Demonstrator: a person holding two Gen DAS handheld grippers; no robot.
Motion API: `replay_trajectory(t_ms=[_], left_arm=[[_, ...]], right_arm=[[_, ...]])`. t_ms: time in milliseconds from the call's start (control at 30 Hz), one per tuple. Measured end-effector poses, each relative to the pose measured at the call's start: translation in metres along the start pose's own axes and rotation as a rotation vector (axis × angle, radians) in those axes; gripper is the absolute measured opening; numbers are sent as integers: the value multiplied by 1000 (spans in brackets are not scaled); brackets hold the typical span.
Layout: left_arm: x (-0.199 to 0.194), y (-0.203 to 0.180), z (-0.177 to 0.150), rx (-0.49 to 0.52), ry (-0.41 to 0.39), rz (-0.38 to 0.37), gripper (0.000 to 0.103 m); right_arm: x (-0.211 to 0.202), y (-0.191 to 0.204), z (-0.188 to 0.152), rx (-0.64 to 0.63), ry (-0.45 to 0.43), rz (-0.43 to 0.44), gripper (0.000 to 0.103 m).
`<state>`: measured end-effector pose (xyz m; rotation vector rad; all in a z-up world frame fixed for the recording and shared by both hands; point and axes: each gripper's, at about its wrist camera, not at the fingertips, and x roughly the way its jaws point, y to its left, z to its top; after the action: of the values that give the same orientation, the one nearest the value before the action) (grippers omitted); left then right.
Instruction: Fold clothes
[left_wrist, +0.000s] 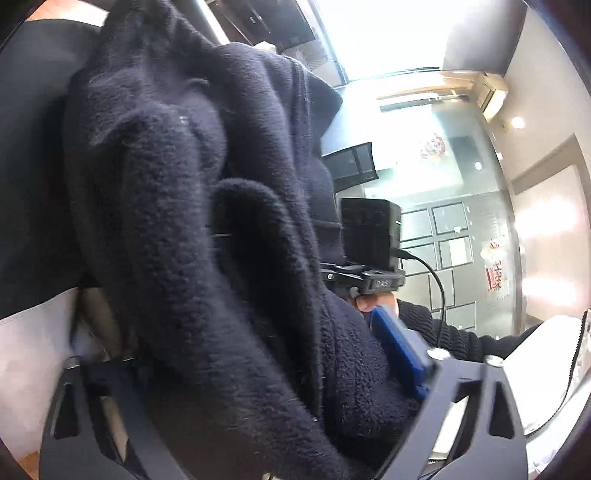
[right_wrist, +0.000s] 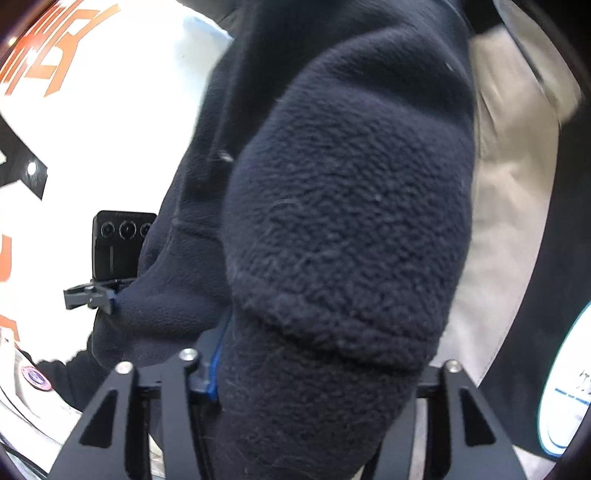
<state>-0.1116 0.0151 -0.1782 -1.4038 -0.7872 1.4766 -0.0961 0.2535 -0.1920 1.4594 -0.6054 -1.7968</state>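
A dark navy fleece garment (left_wrist: 207, 229) hangs lifted in the air and fills most of both views (right_wrist: 332, 221). My left gripper (left_wrist: 258, 387) is shut on a thick fold of the fleece; one blue finger pad (left_wrist: 399, 354) shows at the right, the other is buried in cloth. My right gripper (right_wrist: 295, 387) is shut on another bunch of the fleece, with a blue pad edge (right_wrist: 216, 362) showing at the left. The right gripper's body and camera (left_wrist: 369, 243) show behind the fleece in the left wrist view. The left gripper's camera (right_wrist: 122, 243) shows in the right wrist view.
A white garment with a zipper (left_wrist: 546, 369) lies at the lower right. A white jacket with orange lettering (right_wrist: 74, 110) fills the left of the right wrist view. Beige cloth (right_wrist: 509, 221) lies behind the fleece. The room's ceiling and glass wall (left_wrist: 443, 184) are in view.
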Motion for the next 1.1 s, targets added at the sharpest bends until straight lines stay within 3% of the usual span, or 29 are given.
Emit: replay_trajectory(t_ms=[33, 100, 267, 467, 633, 767, 1000, 1100], left_arm=[[-2, 3, 2, -24, -3, -4, 64], [-6, 3, 2, -38, -12, -9, 53], [-27, -28, -15, -20, -68, -50, 50], [-90, -96, -40, 56, -179, -74, 50], [-189, -158, -70, 124, -319, 29, 50], [-302, -181, -102, 122, -425, 163, 50], [-417, -226, -182, 101, -537, 338, 51], [-468, -218, -236, 56, -579, 389, 51]], right_arm=[[-2, 4, -2, -10, -5, -9, 47], [-6, 15, -8, -29, -21, -21, 44], [-29, 68, -27, -141, -103, -36, 42], [-60, 148, -47, -222, -208, 6, 42], [-45, 239, -53, -290, -275, 113, 42], [1, 311, -53, -326, -284, 236, 42], [65, 400, -70, -361, -202, 386, 42], [91, 437, -78, -375, -164, 448, 42]])
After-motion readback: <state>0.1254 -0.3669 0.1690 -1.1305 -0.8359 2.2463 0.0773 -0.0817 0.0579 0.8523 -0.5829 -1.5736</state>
